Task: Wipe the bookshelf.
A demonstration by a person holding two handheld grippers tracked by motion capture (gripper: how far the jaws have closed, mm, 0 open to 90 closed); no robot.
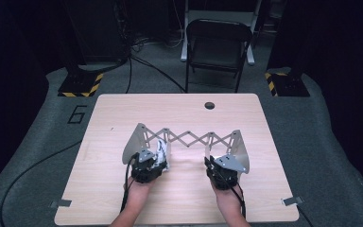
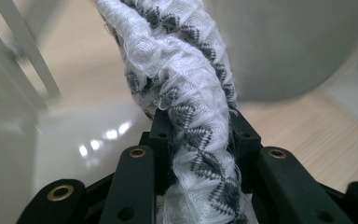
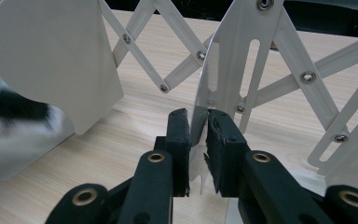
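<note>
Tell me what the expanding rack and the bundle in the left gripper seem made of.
White scissor-lattice rack: likely painted or polished sheet metal, going by its thin glossy plates and riveted slats. White bundle with grey zigzags: woven or knitted textile, with a textured weave and frayed threads.

- Both grippers are built of black plastic: left gripper, right gripper.
- A grey three-cornered plate is carried on top of each.
- Black cables are trailed back along bare forearms; no sleeves are seen.
- Brass-ringed screw holes are set in the black jaw links.
- Rough pads are fitted inside the jaws.
</note>
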